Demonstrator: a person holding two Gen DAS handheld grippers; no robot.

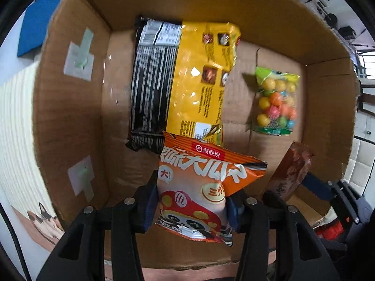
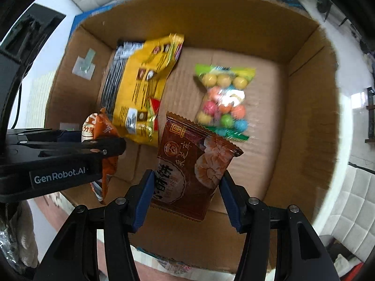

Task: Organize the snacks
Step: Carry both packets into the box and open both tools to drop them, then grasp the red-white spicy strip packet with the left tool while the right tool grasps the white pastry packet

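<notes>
Both tools are hanging over an open cardboard box (image 2: 304, 107) — plain brown corrugated board, flaps up, a couple of taped patches on one inner wall.

The left tool (image 1: 191, 207) has its blue pads pinched on an orange snack packet (image 1: 199, 187), glossy foil with a crimped zigzag edge and a cartoon face printed low on the front. The packet sits upright between the pads, puffy in the middle, a bit crumpled at the top corner.

The right tool (image 2: 185, 187) is clamped on a brown pastry packet (image 2: 194, 164) — same sort of shiny film, serrated top seam, round flaky cakes pictured on it. It's tilted slightly, with the pads squeezing its lower half.

Down on the box floor there's already a flat yellow bag (image 1: 199, 82) lying partly over a long black packet (image 1: 150, 89); both are crinkly and catching the light. Well apart from them, near the other wall, sits a clear bag of coloured balls (image 2: 225, 100) — round candy-looking things in yellow, pink, orange, green and blue, with a green header strip.

Both held packets are above the box's near end, not touching the bags on the bottom.
</notes>
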